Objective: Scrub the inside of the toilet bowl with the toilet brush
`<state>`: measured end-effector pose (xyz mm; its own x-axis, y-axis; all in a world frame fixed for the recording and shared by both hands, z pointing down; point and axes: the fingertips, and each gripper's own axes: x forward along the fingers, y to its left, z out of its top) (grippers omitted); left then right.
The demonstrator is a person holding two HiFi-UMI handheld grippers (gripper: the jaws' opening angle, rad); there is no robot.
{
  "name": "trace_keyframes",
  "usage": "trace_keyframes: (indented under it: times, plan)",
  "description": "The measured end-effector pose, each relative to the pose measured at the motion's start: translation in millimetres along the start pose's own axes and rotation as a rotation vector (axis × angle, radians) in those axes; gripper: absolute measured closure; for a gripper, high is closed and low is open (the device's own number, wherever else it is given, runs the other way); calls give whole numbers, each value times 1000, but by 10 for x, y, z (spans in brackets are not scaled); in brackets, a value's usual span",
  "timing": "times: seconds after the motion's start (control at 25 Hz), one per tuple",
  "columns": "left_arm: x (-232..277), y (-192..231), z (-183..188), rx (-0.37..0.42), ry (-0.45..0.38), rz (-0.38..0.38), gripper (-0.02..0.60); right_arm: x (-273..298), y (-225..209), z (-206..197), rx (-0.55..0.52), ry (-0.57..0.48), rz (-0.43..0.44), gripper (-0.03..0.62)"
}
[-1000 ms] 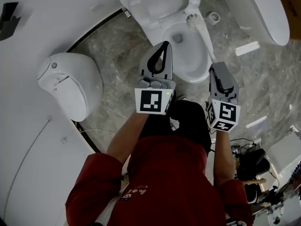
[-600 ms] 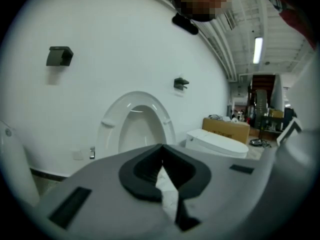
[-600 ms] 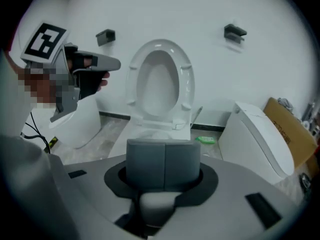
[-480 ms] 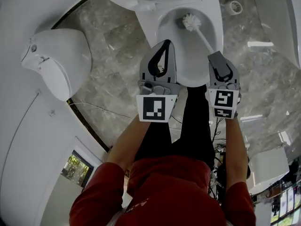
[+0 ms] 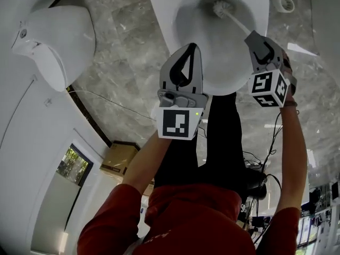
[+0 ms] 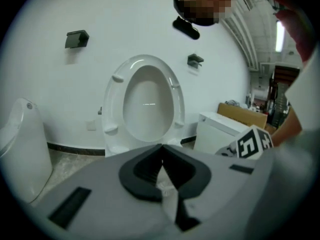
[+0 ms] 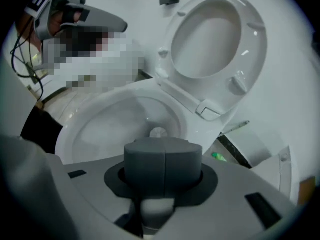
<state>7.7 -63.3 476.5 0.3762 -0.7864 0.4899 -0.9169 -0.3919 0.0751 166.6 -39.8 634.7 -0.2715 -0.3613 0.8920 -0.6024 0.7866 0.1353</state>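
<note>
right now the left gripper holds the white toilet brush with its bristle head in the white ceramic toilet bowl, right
No: the right gripper holds the white toilet brush, as the head view shows. Its bristle head is in the white ceramic toilet bowl.

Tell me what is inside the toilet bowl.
The white bristle head of the toilet brush sits inside the toilet bowl; its handle runs to the right gripper, shut on it. Whatever lies beneath the head is covered.
</note>
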Motion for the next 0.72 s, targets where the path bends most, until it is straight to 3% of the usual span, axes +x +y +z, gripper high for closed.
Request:
trace_keyframes:
  times: [0.12,0.32,0.44,0.6,0.72]
  plan:
    - [15,52,-67,-23,16,10,581,20,123,-73,-19,47,25,448]
    - [28,157,-101,-25,34,4,581,-79,618,-241,86,102,75,448]
    - [22,219,-128,-29,33,0,581,-157,964,-267,203,121,93,448]
    - [-10,330,-174,-46,35,1,581,-252,1198,-97,347,126,78,448]
    - [-77,457,-219,-56,42,7,581,-250,1279,148,390,93,79,448]
